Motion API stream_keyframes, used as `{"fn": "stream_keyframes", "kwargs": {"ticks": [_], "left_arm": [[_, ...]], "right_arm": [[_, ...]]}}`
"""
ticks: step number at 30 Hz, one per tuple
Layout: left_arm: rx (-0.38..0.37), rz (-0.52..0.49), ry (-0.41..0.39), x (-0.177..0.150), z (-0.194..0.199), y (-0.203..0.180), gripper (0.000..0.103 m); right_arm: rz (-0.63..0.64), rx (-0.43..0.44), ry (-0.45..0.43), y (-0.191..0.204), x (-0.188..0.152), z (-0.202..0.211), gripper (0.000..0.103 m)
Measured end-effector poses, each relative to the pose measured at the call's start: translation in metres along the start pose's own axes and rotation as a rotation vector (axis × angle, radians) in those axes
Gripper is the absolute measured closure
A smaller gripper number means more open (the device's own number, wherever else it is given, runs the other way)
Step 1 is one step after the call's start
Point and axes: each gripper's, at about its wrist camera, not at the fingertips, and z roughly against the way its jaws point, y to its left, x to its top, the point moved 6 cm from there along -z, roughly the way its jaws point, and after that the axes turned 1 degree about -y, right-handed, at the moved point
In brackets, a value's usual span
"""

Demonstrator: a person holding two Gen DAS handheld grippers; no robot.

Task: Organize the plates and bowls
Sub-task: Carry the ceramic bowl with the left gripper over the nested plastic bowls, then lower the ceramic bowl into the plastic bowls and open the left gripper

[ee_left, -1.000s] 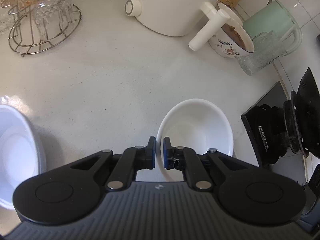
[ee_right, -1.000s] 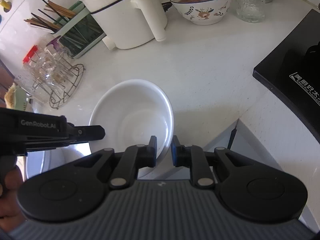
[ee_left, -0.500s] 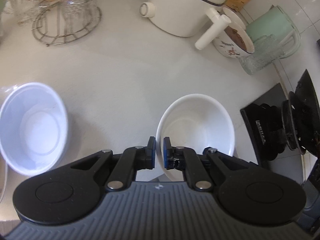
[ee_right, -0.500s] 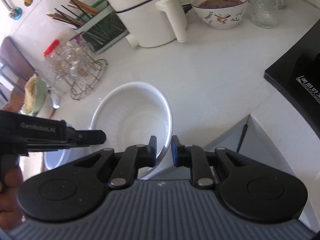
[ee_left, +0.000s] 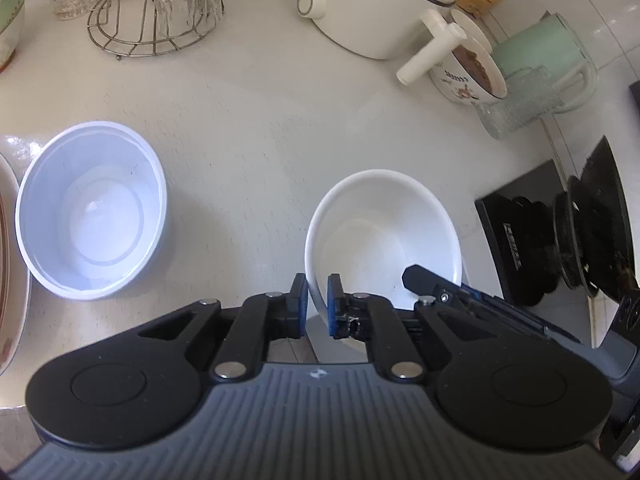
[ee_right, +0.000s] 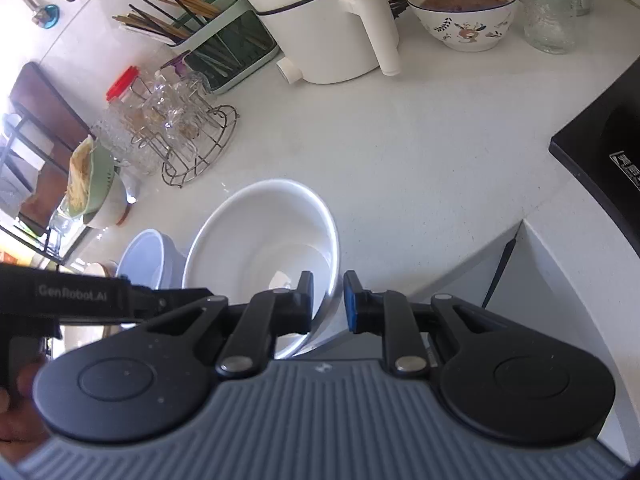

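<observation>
A white bowl (ee_left: 380,236) hangs a little above the counter, held by both grippers. My left gripper (ee_left: 318,306) is shut on its near rim. On the opposite side, my right gripper (ee_right: 328,300) is shut on the white bowl (ee_right: 260,248) with the rim between its blue pads. In the left wrist view one right finger (ee_left: 440,284) shows at the bowl's right edge. A second, bluish-white bowl (ee_left: 92,212) stands empty on the counter to the left, and part of it shows as the bluish bowl (ee_right: 144,256) in the right wrist view. A plate's rim (ee_left: 8,240) shows at the far left.
At the back stand a white kettle (ee_left: 372,4), a floral bowl with food (ee_left: 468,76), a mint jug (ee_left: 540,52) and a wire rack of glasses (ee_left: 156,12). A chopstick holder (ee_right: 224,44) is behind. The black stove (ee_left: 560,232) lies right, by the counter's corner (ee_right: 520,232).
Both grippers have carried the white bowl leftward and slightly up. The bluish-white bowl has come fully into the left wrist view and nearer in the right wrist view.
</observation>
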Motion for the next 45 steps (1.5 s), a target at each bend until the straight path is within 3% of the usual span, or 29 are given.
{"fn": "stream_keyframes", "kwargs": {"ticks": [9,26,36,45], "left_arm": [[-0.059,-0.020,0.007,0.007,0.032,0.009,0.092],[-0.134,0.101,-0.067,0.028,0.093,0.078,0.092],[-0.081,0.176,-0.142,0.034,0.109,0.128,0.092],[-0.008,0.220,-0.105,0.029,0.099,0.174,0.090]], "right_arm": [[-0.005,-0.021,-0.036,0.025,0.010,0.018,0.083],[0.088,0.018,-0.053,0.102,0.028,0.009,0.083],[0.205,0.033,-0.008,0.154,0.031,-0.027,0.083],[0.333,0.020,0.073,0.191,0.020,-0.069,0.083]]}}
